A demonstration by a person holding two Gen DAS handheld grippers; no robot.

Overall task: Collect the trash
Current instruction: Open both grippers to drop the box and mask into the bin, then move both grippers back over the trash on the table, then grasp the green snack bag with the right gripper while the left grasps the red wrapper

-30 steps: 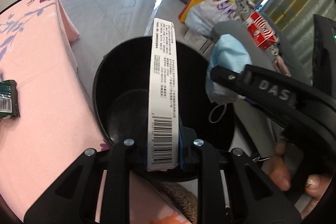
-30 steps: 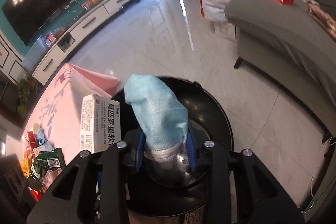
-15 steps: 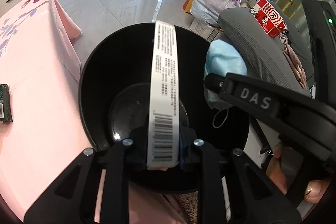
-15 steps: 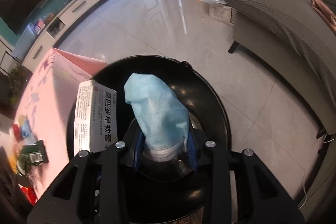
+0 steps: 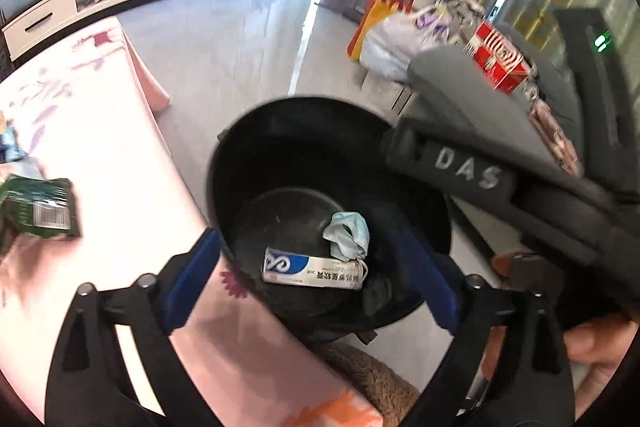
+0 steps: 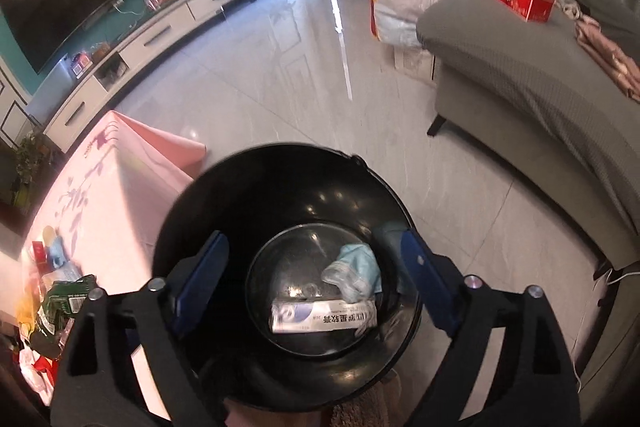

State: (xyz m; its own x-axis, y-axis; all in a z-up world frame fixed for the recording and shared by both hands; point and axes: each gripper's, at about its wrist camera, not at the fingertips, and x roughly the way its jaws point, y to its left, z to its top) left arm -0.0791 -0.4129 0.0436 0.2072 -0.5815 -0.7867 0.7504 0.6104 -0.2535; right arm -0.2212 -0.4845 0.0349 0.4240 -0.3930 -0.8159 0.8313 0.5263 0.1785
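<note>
Two pieces of trash lie at the bottom of the black bin (image 5: 256, 155): a white ointment box (image 5: 312, 271) flat on its side and a crumpled blue face mask (image 5: 347, 233) touching it at about one o'clock. In the right wrist view the same pair shows, the mask (image 6: 356, 273) resting just above the box (image 6: 320, 317), which suggests both were dropped from directly overhead so they would land inside rather than on the rim.

The left gripper (image 5: 310, 281) hangs over the bin mouth with its jaws spread wide and nothing between them. The right gripper (image 6: 316, 281) is likewise released and empty, centred over the opening. The bin stands on the floor pressed against the edge of the pink tablecloth (image 5: 100, 147), at about three o'clock from the table, probably so that items need only a short carry.

More rubbish waits on the cloth: a green wrapper (image 5: 38, 209) at nine o'clock in the left view, and a heap of packets (image 6: 44, 307) at about eight o'clock in the right view. The task looks partly done; either hand would next swing back toward that pile.
</note>
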